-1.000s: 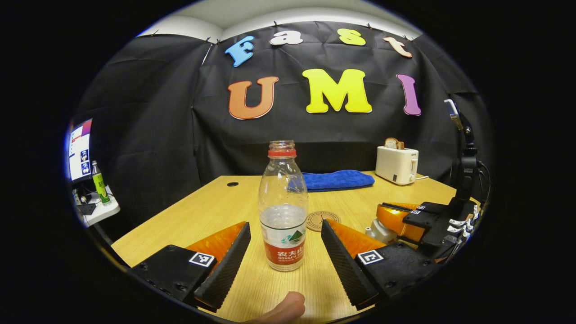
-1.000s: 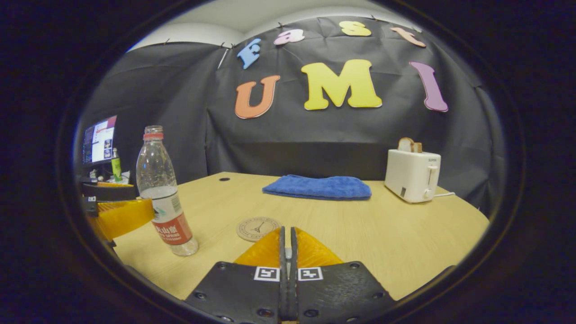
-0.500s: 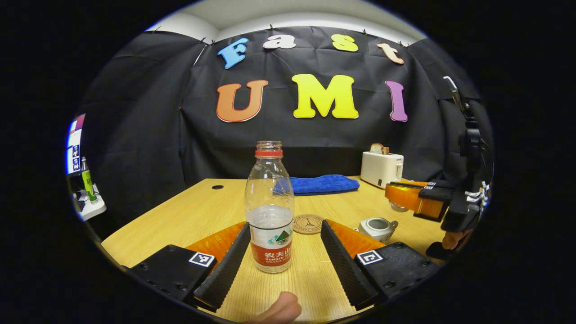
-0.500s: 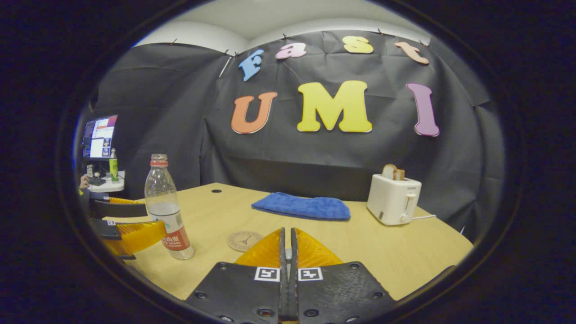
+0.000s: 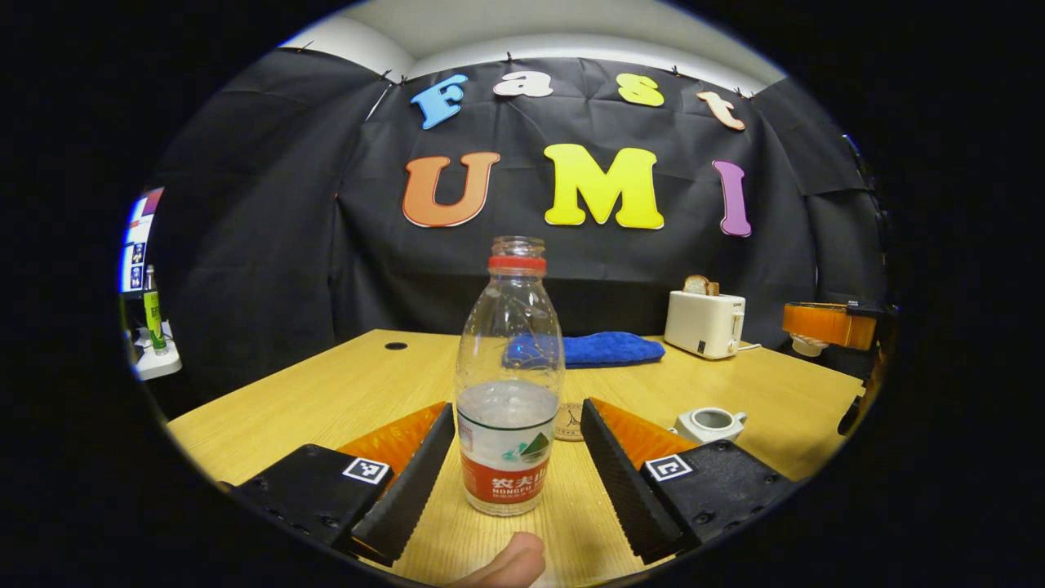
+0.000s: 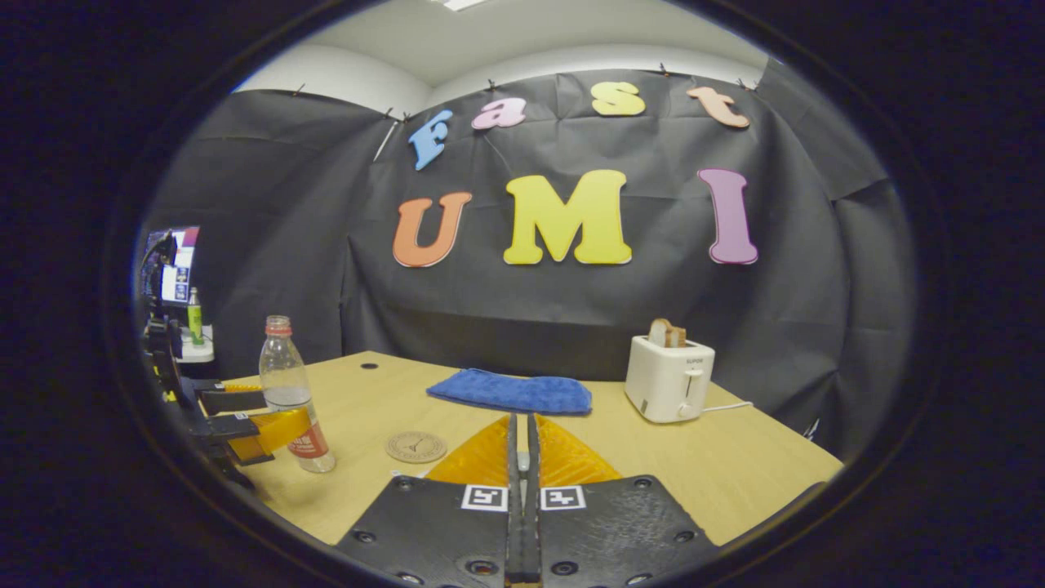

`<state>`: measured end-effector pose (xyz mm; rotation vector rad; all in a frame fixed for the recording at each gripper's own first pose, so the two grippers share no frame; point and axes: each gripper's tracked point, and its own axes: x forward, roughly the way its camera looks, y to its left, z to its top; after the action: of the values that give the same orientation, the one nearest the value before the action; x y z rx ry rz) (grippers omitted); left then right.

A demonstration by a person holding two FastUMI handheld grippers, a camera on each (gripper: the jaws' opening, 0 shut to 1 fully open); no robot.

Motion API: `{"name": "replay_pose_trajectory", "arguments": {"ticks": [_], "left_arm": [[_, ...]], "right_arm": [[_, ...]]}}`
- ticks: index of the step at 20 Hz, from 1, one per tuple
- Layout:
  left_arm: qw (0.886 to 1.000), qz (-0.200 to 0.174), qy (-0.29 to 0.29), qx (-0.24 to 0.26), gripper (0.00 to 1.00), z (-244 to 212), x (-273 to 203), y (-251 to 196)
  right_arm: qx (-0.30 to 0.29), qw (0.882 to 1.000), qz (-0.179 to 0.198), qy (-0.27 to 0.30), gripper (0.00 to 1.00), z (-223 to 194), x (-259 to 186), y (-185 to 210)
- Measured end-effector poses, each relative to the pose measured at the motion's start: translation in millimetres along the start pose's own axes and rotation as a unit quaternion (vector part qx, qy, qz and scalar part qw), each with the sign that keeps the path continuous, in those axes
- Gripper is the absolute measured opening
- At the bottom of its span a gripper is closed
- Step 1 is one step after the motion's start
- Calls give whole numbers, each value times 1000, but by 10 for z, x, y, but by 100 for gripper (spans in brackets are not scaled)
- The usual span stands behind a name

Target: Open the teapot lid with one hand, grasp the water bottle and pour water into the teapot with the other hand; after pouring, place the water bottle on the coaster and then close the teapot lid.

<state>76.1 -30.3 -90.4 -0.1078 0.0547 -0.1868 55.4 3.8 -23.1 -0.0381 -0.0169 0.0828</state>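
Your wide-open left gripper [image 5: 510, 457] flanks the clear, uncapped plastic water bottle [image 5: 509, 384]; behind it lie the round cork coaster [image 5: 569, 421] and blue folded towel [image 5: 608, 349], and right of it the lidless white teapot [image 5: 709, 423]. Your right gripper [image 6: 520, 457] is pinched on what seems the lid.

Staged recording booth, not a real home: black cloth wall [image 6: 269, 245] round a light wooden table [image 6: 735, 465] w/ props, white two-slot toaster [image 6: 669, 378], folded blue towel [image 6: 510, 393]; lit computer monitor [image 6: 174, 273] at left edge.

Black cloth wall [image 6: 571, 327] hanging behind light wooden table [image 6: 735, 465]. White ceiling [image 6: 531, 41] showing above. Side desk [image 5: 155, 363] with lit monitor [image 5: 135, 253] standing at far left. Even light falling overhead.
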Motion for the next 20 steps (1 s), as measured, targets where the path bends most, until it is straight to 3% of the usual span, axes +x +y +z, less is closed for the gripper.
{"name": "replay_pose_trajectory", "arguments": {"ticks": [4, 6, 10, 13, 17, 20], "left_arm": [[999, 9, 27, 19, 95, -126, 111, 118], [999, 4, 30, 26, 75, -129, 115, 110], [999, 3, 41, 34, 76, -86, 75, 89], [995, 16, 60, 82, 75, -68, 8, 62], [978, 40, 83, 188, 75, -68, -5, 45], [952, 56, 85, 289, 75, 5, -7, 57]], "right_arm": [[11, 1000, -9, -3, 0, 23, 5, -96], [9, 1000, -13, -3, 0, 20, 20, -123], [8, 1000, -12, 0, 0, 9, 12, -112], [2, 1000, -16, -2, 0, 32, 1, -148], [2, 1000, -19, 1, 0, 28, 12, -205], [2, 1000, -22, 9, 0, -16, 43, -246]]}}
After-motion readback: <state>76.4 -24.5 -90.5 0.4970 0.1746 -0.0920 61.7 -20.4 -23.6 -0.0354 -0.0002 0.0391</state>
